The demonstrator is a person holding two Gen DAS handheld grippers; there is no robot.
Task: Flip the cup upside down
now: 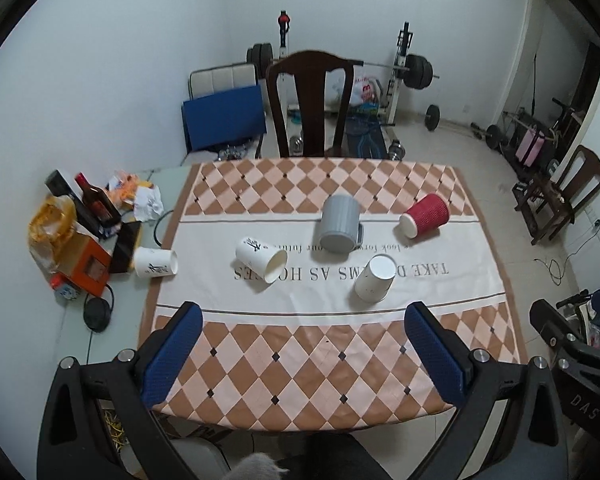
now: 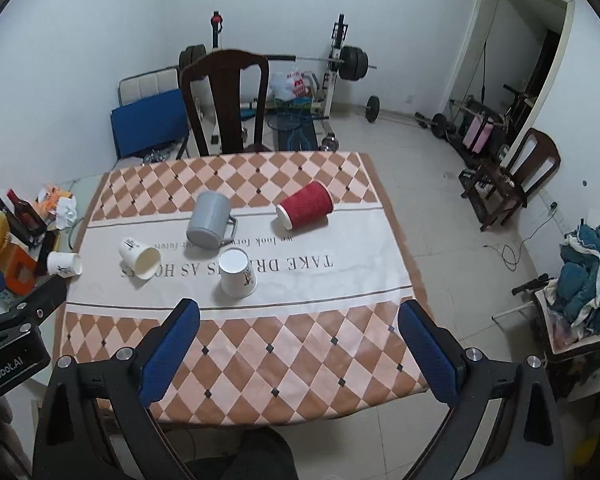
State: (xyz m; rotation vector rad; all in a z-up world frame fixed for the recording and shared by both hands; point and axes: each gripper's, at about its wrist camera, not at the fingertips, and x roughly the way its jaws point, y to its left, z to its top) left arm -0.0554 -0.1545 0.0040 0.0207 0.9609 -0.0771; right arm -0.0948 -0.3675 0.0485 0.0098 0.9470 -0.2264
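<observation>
Several cups are on the checked tablecloth point(image 1: 300, 356). A white paper cup point(image 1: 374, 278) point(image 2: 238, 273) stands upside down near the middle. A white paper cup point(image 1: 261, 259) point(image 2: 140, 258) lies on its side, mouth toward me. Another white paper cup point(image 1: 156, 263) point(image 2: 64, 265) lies at the cloth's left edge. A grey mug point(image 1: 339, 224) point(image 2: 209, 221) stands upside down. A red ribbed cup point(image 1: 424, 216) point(image 2: 305, 206) lies on its side. My left gripper point(image 1: 304, 314) and right gripper point(image 2: 298, 312) are open and empty, above the table's near edge.
Clutter sits left of the cloth: a dark bottle point(image 1: 96, 200), an orange box point(image 1: 86, 266), crumpled paper point(image 1: 148, 202). A dark wooden chair point(image 1: 310, 104) stands at the far side. Weights and a barbell rack point(image 1: 404, 68) line the back wall. Another chair point(image 2: 516, 176) stands at right.
</observation>
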